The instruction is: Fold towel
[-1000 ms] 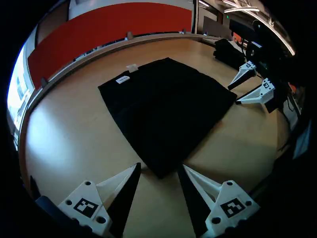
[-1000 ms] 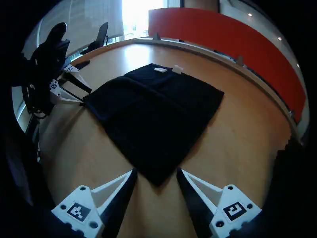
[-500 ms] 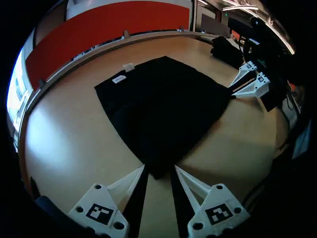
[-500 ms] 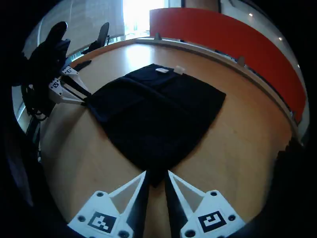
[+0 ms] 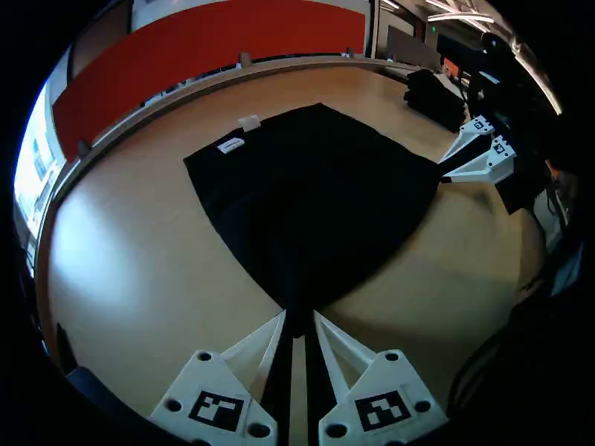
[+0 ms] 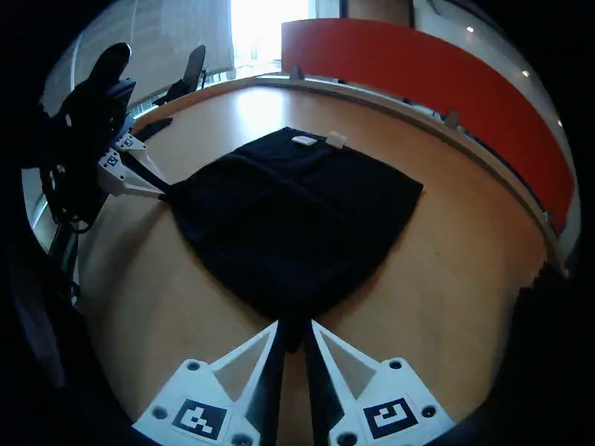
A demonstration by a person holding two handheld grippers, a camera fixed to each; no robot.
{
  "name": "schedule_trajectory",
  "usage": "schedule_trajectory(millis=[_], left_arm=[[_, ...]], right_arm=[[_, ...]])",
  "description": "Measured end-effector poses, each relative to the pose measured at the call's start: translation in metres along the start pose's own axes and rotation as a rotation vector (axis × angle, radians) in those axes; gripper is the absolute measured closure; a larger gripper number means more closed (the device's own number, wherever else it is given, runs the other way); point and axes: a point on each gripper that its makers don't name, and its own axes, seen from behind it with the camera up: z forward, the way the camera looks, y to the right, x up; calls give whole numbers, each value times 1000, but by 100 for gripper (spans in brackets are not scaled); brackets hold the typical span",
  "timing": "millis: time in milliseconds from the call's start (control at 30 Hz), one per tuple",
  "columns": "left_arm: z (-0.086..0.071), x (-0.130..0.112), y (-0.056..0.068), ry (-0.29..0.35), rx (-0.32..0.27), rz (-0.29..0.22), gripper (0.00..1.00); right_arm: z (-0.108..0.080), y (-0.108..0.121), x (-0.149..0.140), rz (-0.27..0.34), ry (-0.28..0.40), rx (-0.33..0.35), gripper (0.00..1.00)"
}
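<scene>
A black towel [image 5: 312, 201] is spread on a wooden table [image 5: 134, 253], with one corner pointed toward each camera. In the left gripper view, the near corner is pinched between the fingers of the left gripper [image 5: 297, 331]. In the right gripper view, the neighbouring corner is pinched by the right gripper [image 6: 294, 334]. A white tag [image 5: 231, 146] is seen near the far corner. The cloth looks nearly square, so no long axis can be told.

The left gripper [image 5: 296, 318] and right gripper [image 6: 294, 325] are held low, each clamped onto a towel [image 5: 320, 193] corner.
</scene>
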Motion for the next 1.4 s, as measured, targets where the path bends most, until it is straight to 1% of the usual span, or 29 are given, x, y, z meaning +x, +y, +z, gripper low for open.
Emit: schedule_trajectory(millis=[100,200,533,667,833,1033,1167,1400], left_arm=[[-3,3,-1,0,0,-15,90],[-10,9,-3,12,5,-28,90],[-52,45,-10,75,36,-95,90],[-68,57,-11,93,41,-109,90],[-88,69,-8,102,43,-103,90],[-106,78,-1,107,36,-105,90],[-115,81,4,107,25,-113,90],[-126,84,6,103,17,-126,90]], right_arm=[[-5,1,6,1,12,-2,83],[-10,3,13,2,26,-10,83],[-42,8,51,-14,92,-33,83],[-55,10,66,-20,115,-40,83],[-71,9,78,-28,128,-43,83],[-88,6,84,-30,131,-42,83],[-99,4,87,-27,133,-40,83],[-112,-2,90,-30,131,-28,83]])
